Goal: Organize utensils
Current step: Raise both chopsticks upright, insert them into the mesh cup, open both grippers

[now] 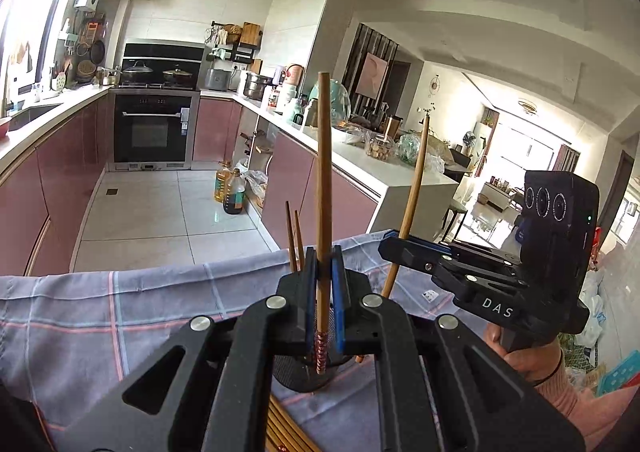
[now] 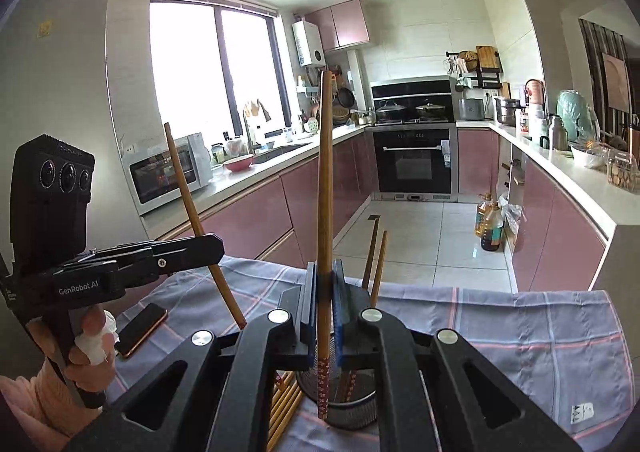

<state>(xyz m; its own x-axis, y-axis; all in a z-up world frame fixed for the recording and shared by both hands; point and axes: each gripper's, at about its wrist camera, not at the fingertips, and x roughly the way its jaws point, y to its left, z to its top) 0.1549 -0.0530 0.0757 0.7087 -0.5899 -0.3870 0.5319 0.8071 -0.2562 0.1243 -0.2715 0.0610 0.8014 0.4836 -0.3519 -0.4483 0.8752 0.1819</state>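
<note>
Both tools are clenched, each on 1 chopstick. The left gripper (image 1: 323,284) pinches its chopstick (image 1: 323,180) near the patterned lower end, shaft upright between the blue pads. The right gripper (image 2: 323,292) grips a second chopstick (image 2: 325,188) the same way, patterned tip hanging low.

Location of the task items: both held sticks hang directly over the black mesh holder (image 2: 352,412), which sits on the checked cloth (image 2: 520,332) near its front edge. 2 chopsticks (image 2: 376,264) already stand in the holder, leaning toward the cloth's far edge. A loose bundle of chopsticks (image 2: 284,408) lies flat on the cloth just left of the holder (count not readable). A phone (image 2: 140,328) lies toward the cloth's left edge.

Risks noted:
- Each grip sits low on a long shaft, so the sticks could pivot between the pads and miss the opening.
- 2 tips descending together could clash with each other or with the sticks already inside.
- The holder looks light; a tip catching its rim could tip it over
</note>
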